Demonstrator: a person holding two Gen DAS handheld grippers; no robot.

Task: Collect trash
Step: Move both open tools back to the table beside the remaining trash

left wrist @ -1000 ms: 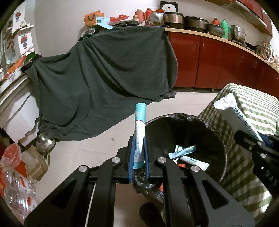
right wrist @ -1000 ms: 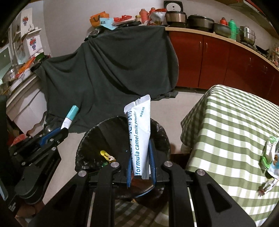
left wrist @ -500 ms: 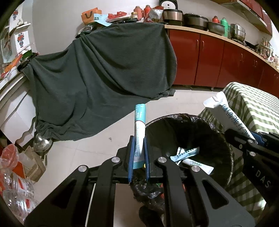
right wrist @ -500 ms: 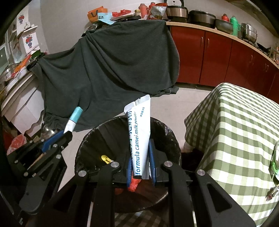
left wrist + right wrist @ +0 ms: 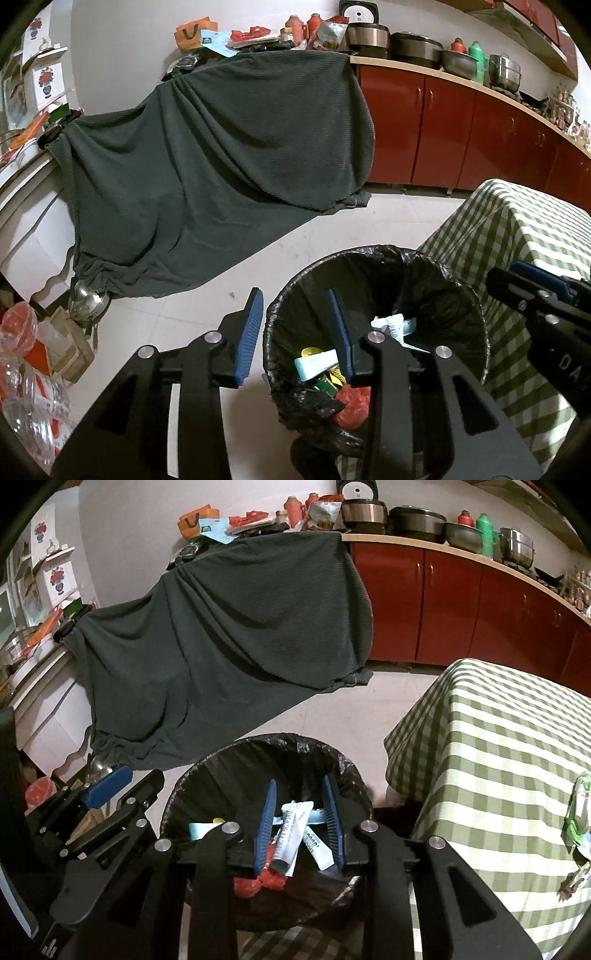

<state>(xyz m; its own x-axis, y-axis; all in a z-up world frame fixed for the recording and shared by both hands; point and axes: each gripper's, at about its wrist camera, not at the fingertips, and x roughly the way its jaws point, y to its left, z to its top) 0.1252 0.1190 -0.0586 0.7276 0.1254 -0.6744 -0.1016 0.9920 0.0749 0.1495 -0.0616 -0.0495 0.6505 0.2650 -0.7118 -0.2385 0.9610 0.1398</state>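
Both packets are released: left gripper [image 5: 295, 325] and right gripper [image 5: 300, 812], jaws spreading with nothing pinched, hang over the bin [image 5: 207, 760] at lower centre, where the white sachet [image 5: 291, 830] now lies among trash; more litter [image 5: 578, 812] waits on the checked table [image 5: 498, 738] at right.

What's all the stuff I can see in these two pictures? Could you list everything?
Trash bin: one, black liner, on the floor beside the table.
Sachets: several, white and pale blue, inside the bin.
Red wrapper: one, in the bin.
Table: one, green-and-white checked cloth, right.
Wrappers: a few, green and white, at the table's right edge.
Dark cloth: one, grey-green, draped over furniture.
Cabinets: red, along the back wall.
Pots: several, on the counter.
Left gripper: black with blue pads, jaws opening, empty.
Right gripper: same, jaws opening over the bin.
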